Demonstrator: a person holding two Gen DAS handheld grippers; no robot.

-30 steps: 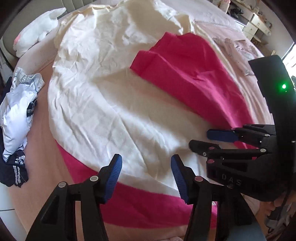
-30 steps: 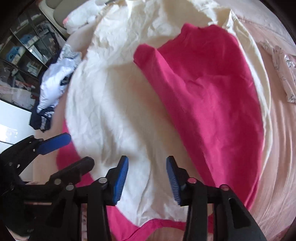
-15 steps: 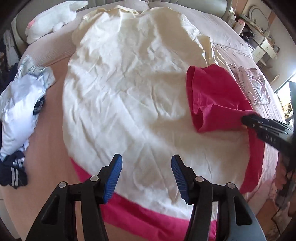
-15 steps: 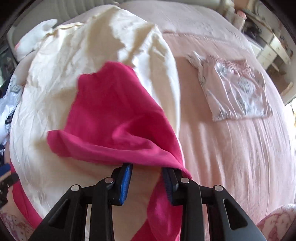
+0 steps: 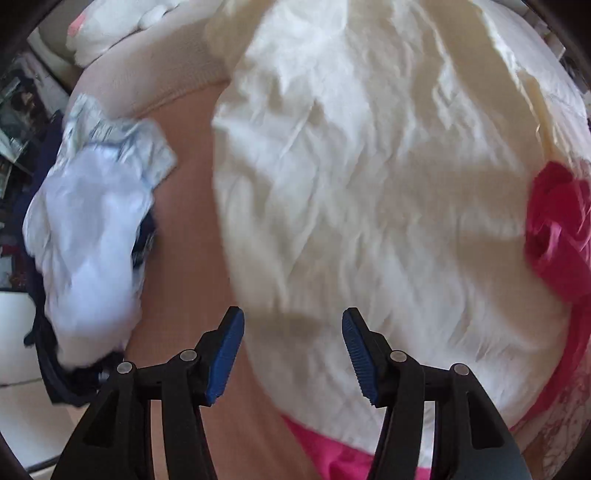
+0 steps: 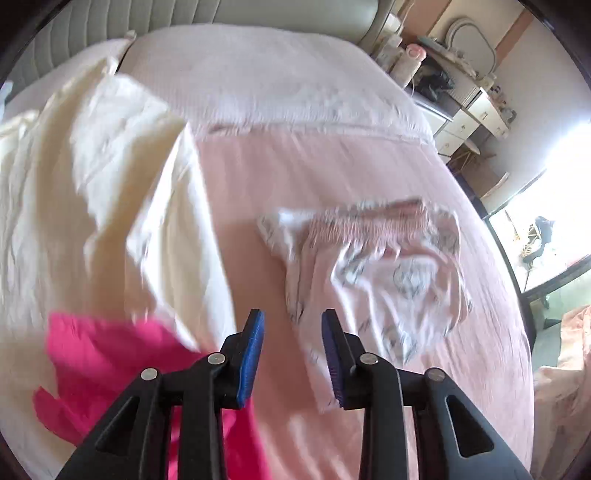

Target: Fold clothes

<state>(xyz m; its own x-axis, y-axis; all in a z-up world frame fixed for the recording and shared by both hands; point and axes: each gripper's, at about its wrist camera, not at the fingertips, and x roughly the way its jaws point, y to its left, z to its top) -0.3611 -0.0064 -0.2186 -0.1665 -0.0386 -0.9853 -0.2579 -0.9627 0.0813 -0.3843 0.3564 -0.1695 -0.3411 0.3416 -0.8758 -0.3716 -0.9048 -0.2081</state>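
A cream garment [image 5: 369, 184] lies spread over the bed, with a pink garment [image 5: 557, 229] bunched at its right edge and showing under its near hem [image 5: 325, 446]. My left gripper [image 5: 293, 354] is open and empty above the cream garment's near left edge. My right gripper [image 6: 291, 354] is open and empty over the pink bedspread [image 6: 332, 173]. The pink garment [image 6: 110, 369] lies crumpled to its lower left, beside the cream garment [image 6: 74, 184]. A folded patterned pink garment [image 6: 373, 269] lies just ahead.
A heap of white and dark clothes [image 5: 88, 229] lies at the bed's left edge. A white plush toy [image 5: 118, 29] sits at the far left. A dresser [image 6: 465, 107] with clutter stands right of the bed, near a bright window [image 6: 554, 206].
My right gripper has let go of the pink garment, opened, and swung right toward the folded patterned garment. My left gripper has shifted left toward the clothes heap. The pink garment now lies bunched.
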